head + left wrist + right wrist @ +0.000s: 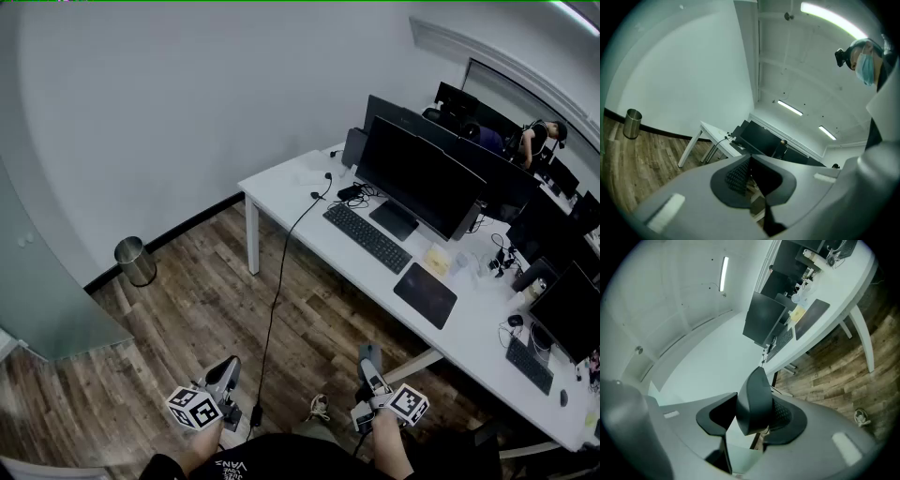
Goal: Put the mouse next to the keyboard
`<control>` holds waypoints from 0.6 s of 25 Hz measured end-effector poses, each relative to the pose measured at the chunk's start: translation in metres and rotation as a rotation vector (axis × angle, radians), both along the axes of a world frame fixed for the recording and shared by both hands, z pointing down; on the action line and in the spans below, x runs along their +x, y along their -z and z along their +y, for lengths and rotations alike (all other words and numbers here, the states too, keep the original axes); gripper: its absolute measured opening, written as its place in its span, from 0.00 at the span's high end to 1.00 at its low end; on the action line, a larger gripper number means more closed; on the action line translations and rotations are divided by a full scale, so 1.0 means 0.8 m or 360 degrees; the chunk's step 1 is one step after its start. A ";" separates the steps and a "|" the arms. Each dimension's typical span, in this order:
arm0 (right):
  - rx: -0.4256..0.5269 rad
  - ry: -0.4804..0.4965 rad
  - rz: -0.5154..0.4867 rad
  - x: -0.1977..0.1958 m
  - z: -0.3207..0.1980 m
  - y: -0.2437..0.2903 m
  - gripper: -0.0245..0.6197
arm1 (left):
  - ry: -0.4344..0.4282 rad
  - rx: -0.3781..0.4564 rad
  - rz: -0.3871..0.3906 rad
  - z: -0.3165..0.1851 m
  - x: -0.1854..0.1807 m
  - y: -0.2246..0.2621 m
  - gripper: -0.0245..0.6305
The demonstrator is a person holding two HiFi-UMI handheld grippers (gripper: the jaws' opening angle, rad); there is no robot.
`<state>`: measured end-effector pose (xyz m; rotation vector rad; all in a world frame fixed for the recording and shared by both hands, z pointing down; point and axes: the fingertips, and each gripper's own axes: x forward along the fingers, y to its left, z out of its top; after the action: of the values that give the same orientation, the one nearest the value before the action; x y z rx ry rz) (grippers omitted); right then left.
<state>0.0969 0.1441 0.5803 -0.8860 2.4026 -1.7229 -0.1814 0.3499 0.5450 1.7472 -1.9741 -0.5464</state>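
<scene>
Keyboard (pixel 367 238) and mouse (pixel 754 401) are black, desk (pixel 281 187) white, floor (pixel 206 309) wood-grained brown.

White walls (pixel 187 112), wood-plank floor (pixel 206 319) — long white desk (pixel 281 192), steel bin (pixel 136 261), ceiling strip lights (pixel 790 108).

The mouse (pixel 754 392) is smooth dark plastic with a dull sheen. It is clamped in the right gripper (pixel 757 404), whose shell is matt grey plastic with a black dimpled, rubbery-looking pad (pixel 783 412). The left gripper (pixel 750 160) has the same matt grey shell and a knobbly black pad (pixel 737 177). The floor (pixel 187 319) is grey-brown plank with a wood grain and little shine. The desk (pixel 281 186) has a smooth, matt white top. Along the desk's front edge, the keyboard (pixel 367 238) looks like matt black plastic, and the mat (pixel 425 294) is flat, dark and dull. The monitor (pixel 417 173) has a dark, faintly glossy screen. The bin (pixel 136 261) is shiny metal.
</scene>
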 end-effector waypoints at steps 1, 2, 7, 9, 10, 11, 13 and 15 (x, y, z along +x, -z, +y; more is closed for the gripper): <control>0.0002 0.0000 -0.0004 -0.001 -0.009 0.000 0.67 | -0.0005 0.0001 0.0001 -0.011 0.001 0.001 0.96; 0.0007 0.0002 -0.0008 -0.001 -0.019 0.000 0.67 | -0.0010 0.0004 0.0002 -0.022 0.003 0.001 0.96; 0.0015 -0.0003 0.0013 -0.002 -0.069 0.003 0.67 | -0.0062 0.0005 0.0006 -0.084 0.010 0.000 0.96; 0.0072 0.0020 -0.0024 -0.004 -0.091 0.010 0.67 | -0.0095 -0.0010 0.0003 -0.112 0.014 0.001 0.96; 0.0135 0.0051 -0.0063 -0.008 -0.102 0.017 0.67 | -0.0113 -0.0013 0.0002 -0.127 0.017 0.002 0.96; 0.0166 0.0067 -0.0082 -0.008 -0.114 0.021 0.67 | -0.0130 -0.0013 0.0000 -0.143 0.019 0.002 0.96; 0.0066 0.0014 -0.0040 0.001 -0.137 0.009 0.68 | -0.0161 -0.0006 -0.0007 -0.175 0.024 0.004 0.96; 0.0044 0.0010 -0.0058 0.002 -0.162 0.005 0.68 | -0.0179 -0.0013 -0.0012 -0.207 0.027 0.008 0.96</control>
<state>0.0982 0.0148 0.5765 -0.8373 2.4024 -1.6882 -0.1601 0.1842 0.5383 1.8449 -1.8667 -0.4937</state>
